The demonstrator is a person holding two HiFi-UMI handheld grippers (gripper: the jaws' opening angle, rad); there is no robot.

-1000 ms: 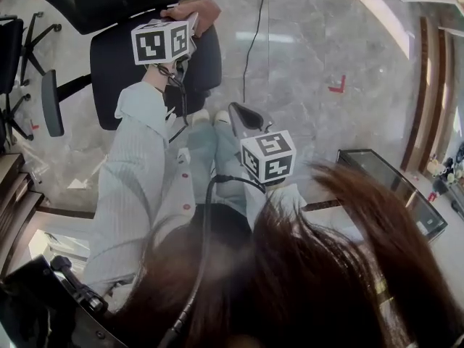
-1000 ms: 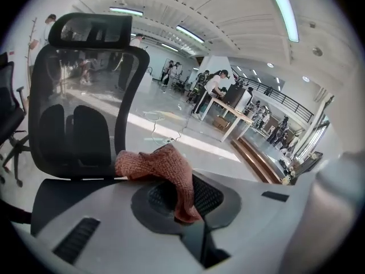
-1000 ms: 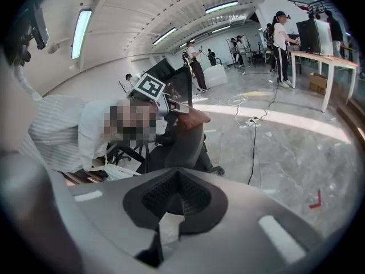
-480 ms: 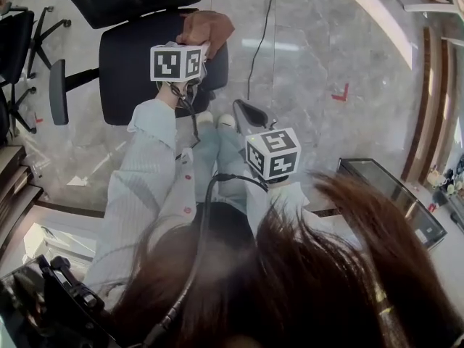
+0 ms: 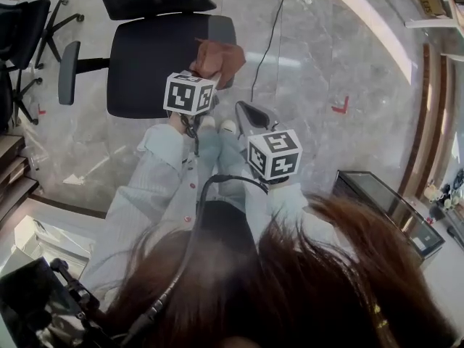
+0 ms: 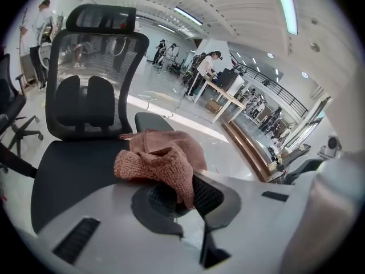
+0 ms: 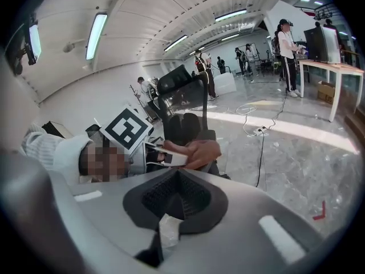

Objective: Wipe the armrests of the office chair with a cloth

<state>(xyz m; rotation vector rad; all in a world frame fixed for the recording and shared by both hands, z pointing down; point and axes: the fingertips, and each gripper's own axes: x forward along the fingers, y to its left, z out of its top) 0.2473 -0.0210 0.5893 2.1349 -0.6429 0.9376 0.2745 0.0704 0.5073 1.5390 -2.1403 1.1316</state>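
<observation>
A black office chair [image 5: 156,64] with a mesh back [image 6: 94,90] stands in front of me. Its left armrest [image 5: 67,71] sticks out to the side. My left gripper [image 5: 206,75] is shut on a crumpled pink-brown cloth [image 5: 217,58] at the front of the chair's right side. In the left gripper view the cloth [image 6: 162,161] bunches over the jaws of the left gripper [image 6: 182,196], and the right armrest [image 6: 149,121] shows just beyond it. My right gripper [image 5: 246,114] hangs lower, off the chair, over the floor. In its own view the right gripper [image 7: 177,196] is shut on nothing.
Another black chair [image 5: 22,27] stands at the far left. A black cable [image 5: 272,27] runs over the grey stone floor, which bears a red tape mark [image 5: 339,107]. A glass-topped case [image 5: 384,201] sits at the right. Dark camera gear [image 5: 43,303] is at lower left.
The left gripper has drawn the cloth along the chair's right side, from near the backrest toward the front edge. The right gripper has barely moved.
</observation>
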